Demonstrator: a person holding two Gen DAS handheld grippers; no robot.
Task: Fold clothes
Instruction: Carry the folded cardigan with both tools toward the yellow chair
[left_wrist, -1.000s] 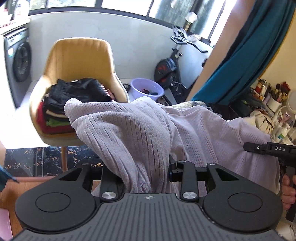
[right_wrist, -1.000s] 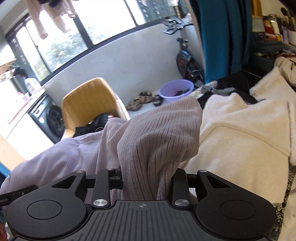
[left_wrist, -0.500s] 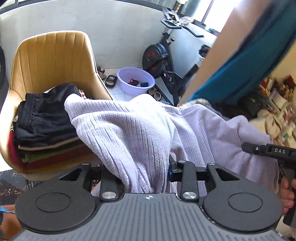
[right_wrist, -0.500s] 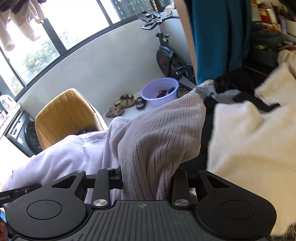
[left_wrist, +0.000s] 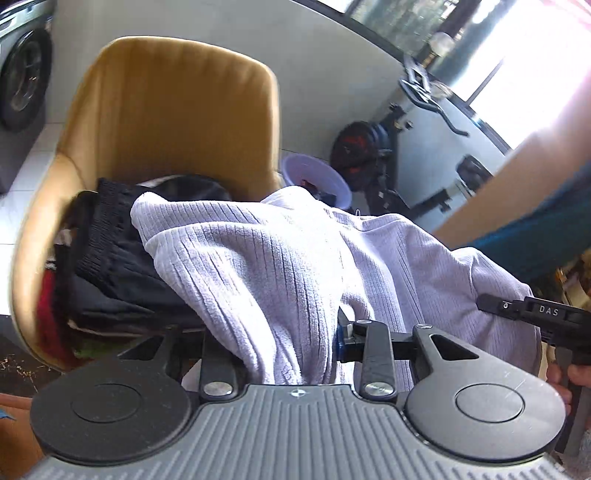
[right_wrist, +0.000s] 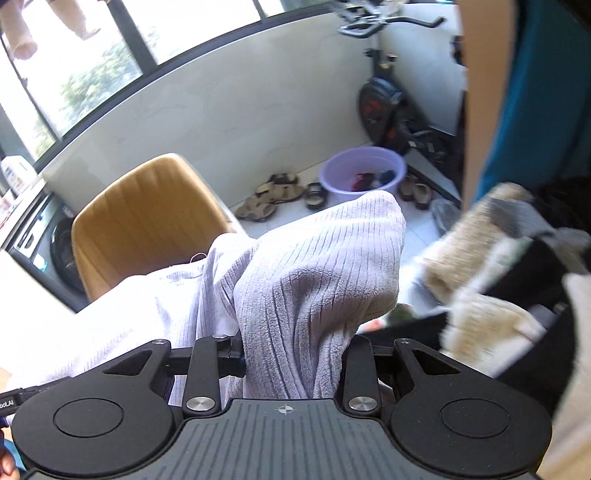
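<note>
A lilac ribbed fleece garment (left_wrist: 280, 266) is bunched and hangs between both grippers. My left gripper (left_wrist: 284, 343) is shut on one thick fold of it, and the cloth covers the fingertips. My right gripper (right_wrist: 295, 354) is shut on another fold of the same garment (right_wrist: 317, 280). In the left wrist view the garment hangs just in front of a stack of folded clothes (left_wrist: 110, 266), black on top with red and green below, which lies on the seat of a mustard-yellow chair (left_wrist: 166, 110). The right tool's black housing (left_wrist: 546, 314) shows at the right edge.
A purple basin (right_wrist: 364, 170) and several sandals (right_wrist: 273, 195) lie on the tiled floor beyond the chair. An exercise bike (left_wrist: 373, 147) stands by the low wall. A pile of cream fleece and dark clothes (right_wrist: 491, 280) lies at the right. A washing machine (left_wrist: 22, 74) stands at the left.
Both grippers have carried the lilac garment toward the yellow chair, which now looms larger in the left wrist view. The cream pile has slid to the right. Both grips are unchanged.
</note>
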